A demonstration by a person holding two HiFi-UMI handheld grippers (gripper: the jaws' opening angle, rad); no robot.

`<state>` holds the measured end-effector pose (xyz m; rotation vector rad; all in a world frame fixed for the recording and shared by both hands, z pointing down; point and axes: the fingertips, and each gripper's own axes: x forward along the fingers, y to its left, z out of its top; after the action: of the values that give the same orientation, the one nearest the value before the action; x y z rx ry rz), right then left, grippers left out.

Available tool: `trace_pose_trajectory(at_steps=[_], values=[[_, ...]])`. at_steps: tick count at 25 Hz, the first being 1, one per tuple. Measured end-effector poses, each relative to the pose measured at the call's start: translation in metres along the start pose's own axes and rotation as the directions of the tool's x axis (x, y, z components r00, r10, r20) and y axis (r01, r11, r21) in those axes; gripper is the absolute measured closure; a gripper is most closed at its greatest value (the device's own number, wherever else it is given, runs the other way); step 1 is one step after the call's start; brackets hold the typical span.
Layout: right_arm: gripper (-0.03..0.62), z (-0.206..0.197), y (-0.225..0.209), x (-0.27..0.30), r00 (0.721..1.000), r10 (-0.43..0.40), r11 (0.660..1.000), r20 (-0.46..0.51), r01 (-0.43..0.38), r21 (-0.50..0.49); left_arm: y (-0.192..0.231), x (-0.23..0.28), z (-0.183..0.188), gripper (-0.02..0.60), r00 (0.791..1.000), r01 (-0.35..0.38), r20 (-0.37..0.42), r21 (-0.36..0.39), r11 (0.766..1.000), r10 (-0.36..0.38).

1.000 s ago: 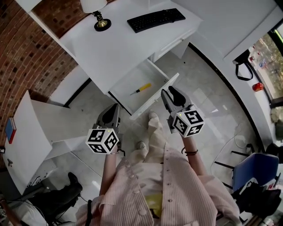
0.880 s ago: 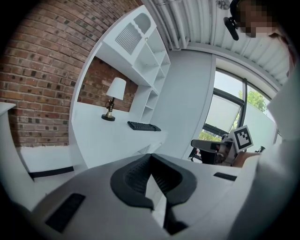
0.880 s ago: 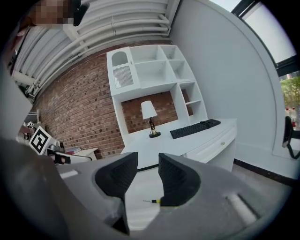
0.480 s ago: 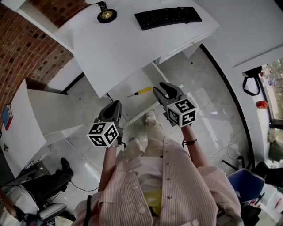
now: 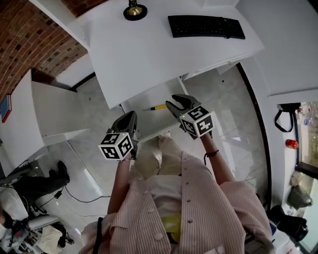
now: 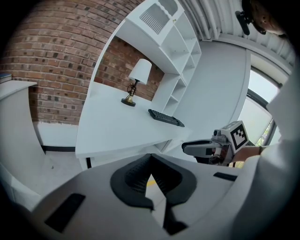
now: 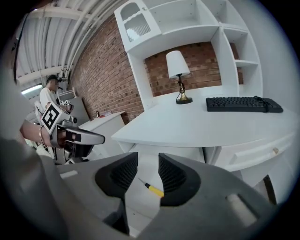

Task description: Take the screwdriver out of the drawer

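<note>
From the head view a white bench (image 5: 149, 54) carries a black keyboard (image 5: 206, 26) near its far right and the brass foot of a lamp (image 5: 135, 10) at its far edge, with a brick wall (image 5: 30, 39) off to the left. Under the bench's near edge the drawer (image 5: 149, 99) stands pulled out, and the screwdriver (image 5: 155, 107) lies on its white floor, yellow handle to the right and thin shaft to the left. The right tongs (image 5: 175, 101) hang over the drawer with their tips just beside the handle in the picture; how high above it they are cannot be told. The left tongs (image 5: 128, 118) are held to the left of the drawer's near edge, apart from the screwdriver. Both are carried by a person in a striped shirt (image 5: 184, 208). In the left gripper view the left tongs are pressed together at the tips with nothing pinched. A sliver of yellow shows through the narrow gap below the tips. Beyond lie the bench, lamp and keyboard, white shelving (image 6: 173, 42) against the brick, and the right tongs reaching in from the right. In the right gripper view the right tongs are spread and pinch nothing. The screwdriver shows in the gap between them, farther off on the drawer floor, handle toward the right jaw. The left tongs reach in at the left edge.
</note>
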<state>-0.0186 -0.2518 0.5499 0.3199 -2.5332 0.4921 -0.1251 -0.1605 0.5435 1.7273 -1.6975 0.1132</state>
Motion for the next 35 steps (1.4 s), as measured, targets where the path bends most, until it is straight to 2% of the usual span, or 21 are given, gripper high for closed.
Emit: trace_pose_trajectory(at_steps=[3,6,14,20,23,30,35], values=[[0.462,-0.002,-0.001,0.016,0.995,0.067,0.996,-0.068,-0.070,-0.049,0.004,0.010,-0.002,0.583,1.000,-0.014,-0.006,-0.026,1.000,0.014],[0.462,-0.015,0.001,0.035,0.977,0.126,0.984,-0.171,-0.145,-0.105,0.009,0.019,-0.007,0.583,0.999,-0.020,-0.025,-0.041,0.999,0.019],[0.462,-0.052,0.001,0.083,0.890,0.200,0.934,-0.411,-0.299,-0.195,0.033,0.043,-0.020,0.583,0.997,-0.042,-0.076,-0.079,0.996,0.036],[0.462,-0.096,-0.004,0.113,0.793,0.184,0.884,-0.581,-0.392,-0.255,0.048,0.061,-0.031,0.583,0.992,-0.046,-0.118,-0.110,0.993,0.033],[0.462,-0.116,-0.003,0.125,0.747,0.173,0.849,-0.641,-0.443,-0.288,0.053,0.068,-0.036,0.583,0.992,-0.049,-0.124,-0.118,0.992,0.034],[0.462,-0.147,-0.007,0.144,0.702,0.137,0.804,-0.699,-0.491,-0.336,0.057,0.082,-0.054,0.583,0.985,-0.046,-0.169,-0.144,0.988,0.022],[0.462,-0.168,-0.014,0.152,0.692,0.089,0.793,-0.717,-0.485,-0.370,0.058,0.087,-0.064,0.583,0.982,-0.048,-0.186,-0.154,0.987,0.019]])
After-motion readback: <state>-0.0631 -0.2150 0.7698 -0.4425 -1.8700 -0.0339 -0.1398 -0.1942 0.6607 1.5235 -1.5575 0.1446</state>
